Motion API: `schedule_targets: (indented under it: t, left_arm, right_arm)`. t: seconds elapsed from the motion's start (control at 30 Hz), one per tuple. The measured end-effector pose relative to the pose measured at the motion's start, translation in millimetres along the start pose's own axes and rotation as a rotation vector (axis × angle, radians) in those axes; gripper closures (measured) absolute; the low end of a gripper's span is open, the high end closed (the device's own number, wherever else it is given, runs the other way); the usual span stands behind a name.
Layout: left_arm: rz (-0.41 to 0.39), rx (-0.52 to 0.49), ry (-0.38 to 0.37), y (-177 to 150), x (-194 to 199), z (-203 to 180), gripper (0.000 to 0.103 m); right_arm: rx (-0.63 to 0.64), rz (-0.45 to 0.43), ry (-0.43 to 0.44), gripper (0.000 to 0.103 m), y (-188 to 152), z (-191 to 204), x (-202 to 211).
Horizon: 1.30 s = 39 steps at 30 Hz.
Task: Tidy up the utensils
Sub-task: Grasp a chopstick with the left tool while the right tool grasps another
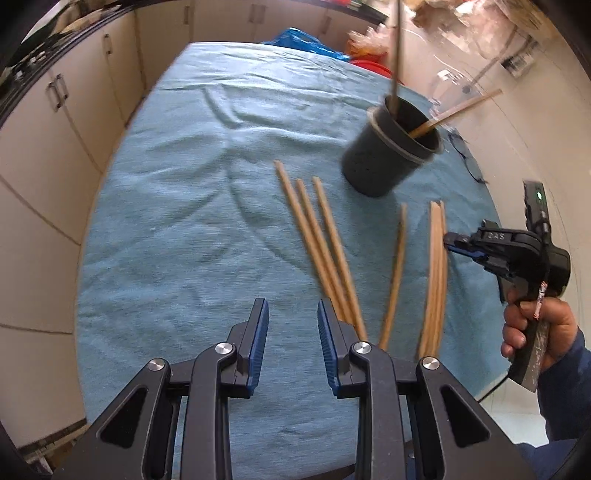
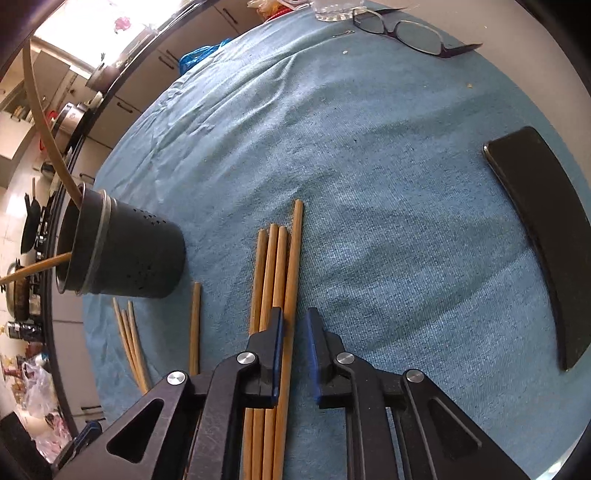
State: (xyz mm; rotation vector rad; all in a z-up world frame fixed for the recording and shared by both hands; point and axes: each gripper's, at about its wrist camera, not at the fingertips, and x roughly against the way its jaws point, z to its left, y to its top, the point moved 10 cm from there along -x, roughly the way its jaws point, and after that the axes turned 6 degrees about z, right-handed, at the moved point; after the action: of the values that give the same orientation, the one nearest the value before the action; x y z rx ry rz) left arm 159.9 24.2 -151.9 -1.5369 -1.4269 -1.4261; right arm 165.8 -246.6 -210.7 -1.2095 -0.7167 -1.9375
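A black perforated holder (image 1: 384,155) stands on the blue cloth (image 1: 184,221) with two chopsticks (image 1: 458,109) leaning in it. Loose wooden chopsticks lie in front of it: a group of three (image 1: 321,240), a single one (image 1: 397,273) and a bundle (image 1: 437,273). My left gripper (image 1: 291,306) hovers open over bare cloth, just left of the three. My right gripper (image 2: 294,314) is down at the bundle (image 2: 267,266). Its jaws straddle the rightmost chopstick (image 2: 295,251), which lies by the left pad with cloth showing before the right pad. The holder (image 2: 140,254) is to its left.
Eyeglasses (image 2: 406,33) lie at the far edge of the cloth and a black phone (image 2: 543,240) lies to the right. A clear container (image 1: 454,85) and a blue bag (image 1: 303,40) sit behind the holder. Cabinets (image 1: 55,129) line the left side. A hand (image 1: 535,328) holds the right gripper.
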Motion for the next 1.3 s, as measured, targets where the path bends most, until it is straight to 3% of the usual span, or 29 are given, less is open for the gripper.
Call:
schedule_targets:
  t: [0.27,0.5,0.8,0.97,1.03,1.3]
  left_arm:
    - [0.056,-0.163,-0.035,10.0,-36.1,-64.7,0.070]
    - [0.110,-0.257,-0.007,21.1,-77.7,-104.1,0.070]
    - [0.120,-0.273,0.058,41.9,-107.6,-119.4,0.070]
    - [0.117,-0.248,0.081,50.8,-110.8,-118.2,0.083]
    - [0.117,-0.221,0.084,51.1,-108.7,-111.6,0.083]
    - [0.116,-0.171,0.084,46.9,-101.5,-93.9,0.082]
  right_arm:
    - [0.008,0.004,-0.065,0.091,-6.3,-26.8,10.6]
    - [-0.033,0.010,-0.002,0.094,-13.3,-47.1,23.6]
    - [-0.039,0.001,0.038,0.094,-12.1,-51.1,39.1]
    - [-0.026,0.030,0.054,0.093,-5.7,-37.4,31.1]
    - [0.003,0.044,0.045,0.087,-2.1,-27.1,24.1]
    - [0.042,0.086,-0.014,0.081,4.2,-11.7,1.7]
